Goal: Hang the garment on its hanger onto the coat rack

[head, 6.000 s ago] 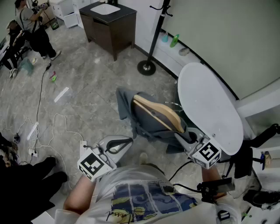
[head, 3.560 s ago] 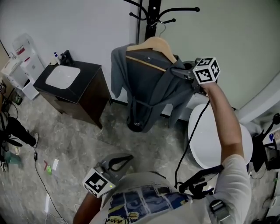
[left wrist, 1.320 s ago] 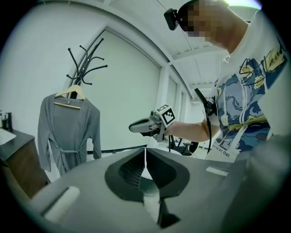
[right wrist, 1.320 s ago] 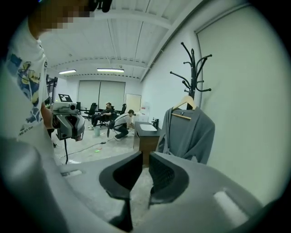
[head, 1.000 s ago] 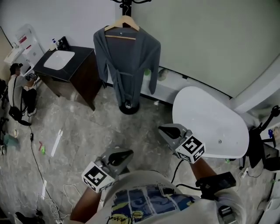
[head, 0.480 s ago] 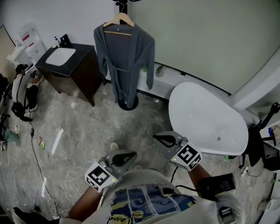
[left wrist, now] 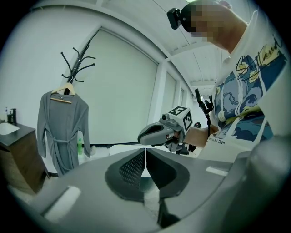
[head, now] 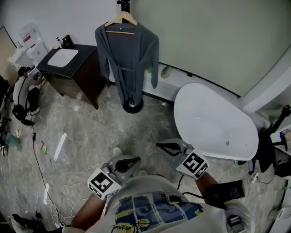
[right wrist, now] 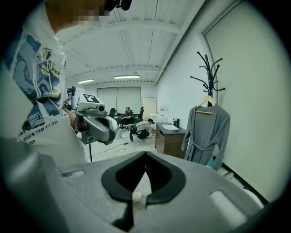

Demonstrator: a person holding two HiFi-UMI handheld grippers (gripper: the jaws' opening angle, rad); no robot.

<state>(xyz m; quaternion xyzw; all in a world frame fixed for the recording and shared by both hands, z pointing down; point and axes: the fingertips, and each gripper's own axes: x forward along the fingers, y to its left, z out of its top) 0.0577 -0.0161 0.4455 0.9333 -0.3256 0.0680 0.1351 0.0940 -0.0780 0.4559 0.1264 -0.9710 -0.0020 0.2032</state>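
Note:
A grey robe (head: 128, 54) hangs on a wooden hanger (head: 120, 20) from the black coat rack (head: 123, 5) by the wall; it also shows in the left gripper view as the robe (left wrist: 62, 129) under the rack (left wrist: 75, 63), and in the right gripper view as the robe (right wrist: 205, 132) under the rack (right wrist: 208, 73). Both grippers are held low near the person's body, far from the robe. My left gripper (head: 135, 158) is shut and empty. My right gripper (head: 159, 145) is shut and empty too.
A white oval tub (head: 213, 120) lies right of the rack. A dark cabinet with a white basin (head: 68, 63) stands to its left. The rack's round base (head: 132, 106) sits on the grey floor. Cables (head: 41, 182) trail at the left, and a person (head: 22, 98) crouches there.
The right gripper let go of the robe, which now hangs on the rack, and came down near the body. Over the last second the view shifted slightly; both grippers stay low.

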